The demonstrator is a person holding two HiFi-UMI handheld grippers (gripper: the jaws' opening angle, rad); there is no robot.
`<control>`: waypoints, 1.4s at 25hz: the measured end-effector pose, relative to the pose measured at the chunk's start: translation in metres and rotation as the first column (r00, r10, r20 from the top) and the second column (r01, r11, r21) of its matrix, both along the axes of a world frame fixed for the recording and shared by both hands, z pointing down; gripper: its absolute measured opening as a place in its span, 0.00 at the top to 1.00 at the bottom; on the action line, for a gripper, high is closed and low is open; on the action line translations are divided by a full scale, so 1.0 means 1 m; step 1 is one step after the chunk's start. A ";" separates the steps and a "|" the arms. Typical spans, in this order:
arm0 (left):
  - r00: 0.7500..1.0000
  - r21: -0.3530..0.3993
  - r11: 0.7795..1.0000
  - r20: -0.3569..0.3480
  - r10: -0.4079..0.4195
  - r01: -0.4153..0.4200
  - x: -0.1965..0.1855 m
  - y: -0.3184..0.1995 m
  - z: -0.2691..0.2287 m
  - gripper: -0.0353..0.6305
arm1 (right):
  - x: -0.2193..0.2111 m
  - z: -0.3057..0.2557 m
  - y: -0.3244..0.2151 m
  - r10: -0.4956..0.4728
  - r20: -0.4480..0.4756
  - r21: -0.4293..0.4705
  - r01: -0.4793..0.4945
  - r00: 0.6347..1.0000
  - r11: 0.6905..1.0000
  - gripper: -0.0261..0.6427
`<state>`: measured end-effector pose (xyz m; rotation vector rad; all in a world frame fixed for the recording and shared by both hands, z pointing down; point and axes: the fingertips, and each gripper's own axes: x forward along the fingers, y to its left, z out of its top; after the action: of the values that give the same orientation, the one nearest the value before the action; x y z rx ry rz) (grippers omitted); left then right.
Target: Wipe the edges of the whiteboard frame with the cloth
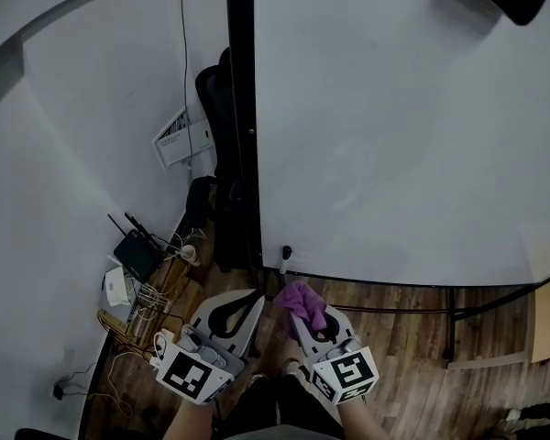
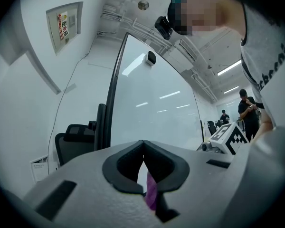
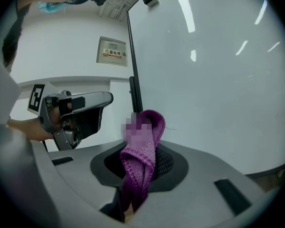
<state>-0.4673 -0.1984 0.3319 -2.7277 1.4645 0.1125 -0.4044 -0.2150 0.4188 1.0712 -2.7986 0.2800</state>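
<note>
White walls, wood floor (image 1: 412, 365), some cabling and small clutter in the corner at left. The whiteboard (image 1: 394, 136) fills most of the head view. Its dark frame shows as a left upright (image 1: 241, 108) and a thin bottom rail (image 1: 394, 282), which meet at the lower left corner of the board. Right gripper (image 1: 300, 317): jaws clamped on the purple cloth (image 1: 302, 301), which is folded and stands up past the tips in a loop. Left gripper (image 1: 253, 302): jaws together at the tips, and we judge nothing is held. A purple sliver shows through the gap behind the tips in the left gripper view, and we cannot say what it belongs to. The cloth is close to the frame corner but not touching any edge we can see. The bottom rail lies just ahead of the cloth and runs off to the right. The upright lies ahead and slightly left, with its long axis running straight up and away from both grippers. The left gripper sits nearer the upright, but the right one carries the cloth. We judge wiping has not begun. The next move depends on bringing the cloth loop against the corner and then following one edge along its length.
</note>
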 end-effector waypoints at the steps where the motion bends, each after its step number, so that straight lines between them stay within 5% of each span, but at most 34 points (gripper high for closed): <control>1: 1.000 -0.009 1.000 0.002 0.009 -0.009 0.000 0.001 0.003 0.92 | -0.001 0.004 0.001 0.010 -0.002 -0.007 -0.010 1.000 1.000 0.86; 17: 0.990 -0.028 0.991 0.043 0.133 -0.131 0.001 0.015 0.044 0.92 | -0.017 0.067 0.001 0.117 -0.058 -0.070 -0.121 0.991 0.990 0.86; 35: 0.994 -0.048 0.994 0.027 0.101 -0.100 -0.020 0.017 0.074 0.92 | -0.064 0.127 -0.046 0.103 -0.159 -0.051 -0.113 0.982 0.992 0.86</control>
<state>-0.4875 -0.1812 0.4059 -2.8280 1.3392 0.0420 -0.4684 -0.2611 0.5462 1.1795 -2.5833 0.2758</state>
